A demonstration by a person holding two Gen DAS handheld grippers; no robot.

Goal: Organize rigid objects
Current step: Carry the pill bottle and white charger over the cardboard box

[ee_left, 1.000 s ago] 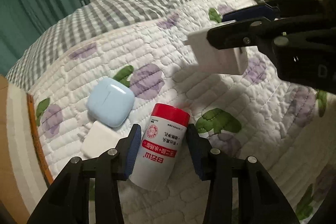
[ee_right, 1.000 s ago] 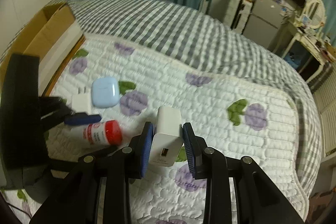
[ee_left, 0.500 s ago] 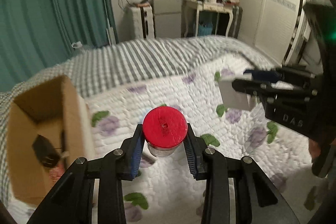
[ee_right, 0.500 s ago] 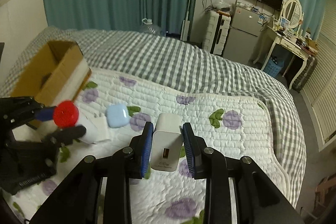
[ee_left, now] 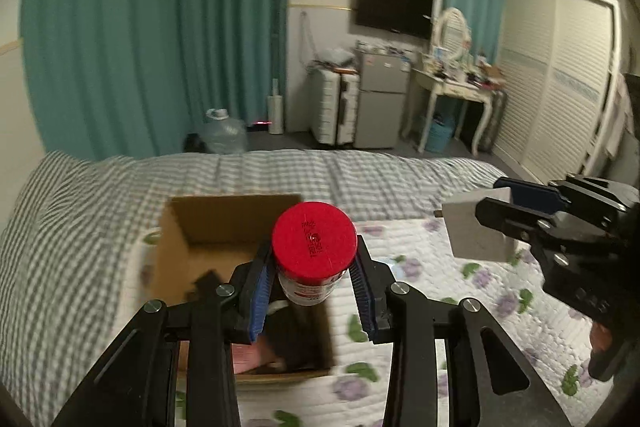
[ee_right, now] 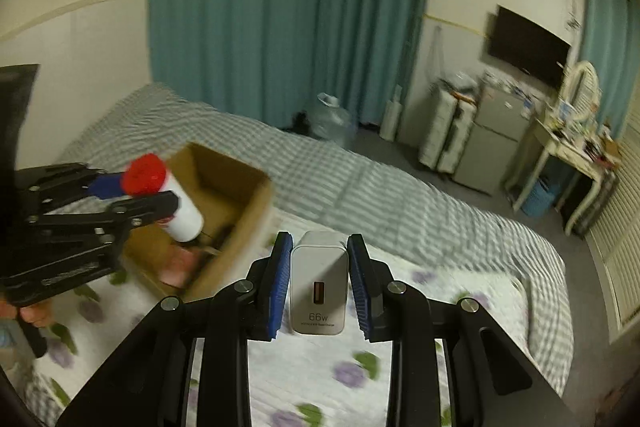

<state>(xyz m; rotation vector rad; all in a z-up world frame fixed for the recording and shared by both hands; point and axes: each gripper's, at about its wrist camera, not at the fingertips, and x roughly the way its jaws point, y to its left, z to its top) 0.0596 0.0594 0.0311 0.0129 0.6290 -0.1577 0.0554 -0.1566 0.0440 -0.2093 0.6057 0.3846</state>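
My left gripper (ee_left: 314, 289) is shut on a white bottle with a red cap (ee_left: 314, 247) and holds it in the air above the open cardboard box (ee_left: 224, 223) on the bed. The bottle (ee_right: 168, 199) and box (ee_right: 236, 203) also show in the right wrist view, at left. My right gripper (ee_right: 318, 283) is shut on a white 66W charger block (ee_right: 318, 287), held above the quilt to the right of the box. The charger (ee_left: 478, 227) shows at the right of the left wrist view.
The box holds dark and pink items (ee_left: 272, 347). The floral quilt (ee_left: 460, 307) lies over a grey checked bedspread (ee_left: 80, 247). Teal curtains (ee_left: 160, 27), a water jug (ee_left: 224, 135), a small fridge (ee_left: 380, 107) and a dressing table (ee_left: 452, 91) stand beyond the bed.
My left gripper closed on the bottle, lifted it off the quilt and carried it left over the box. My right gripper rose and followed toward the box with the charger.
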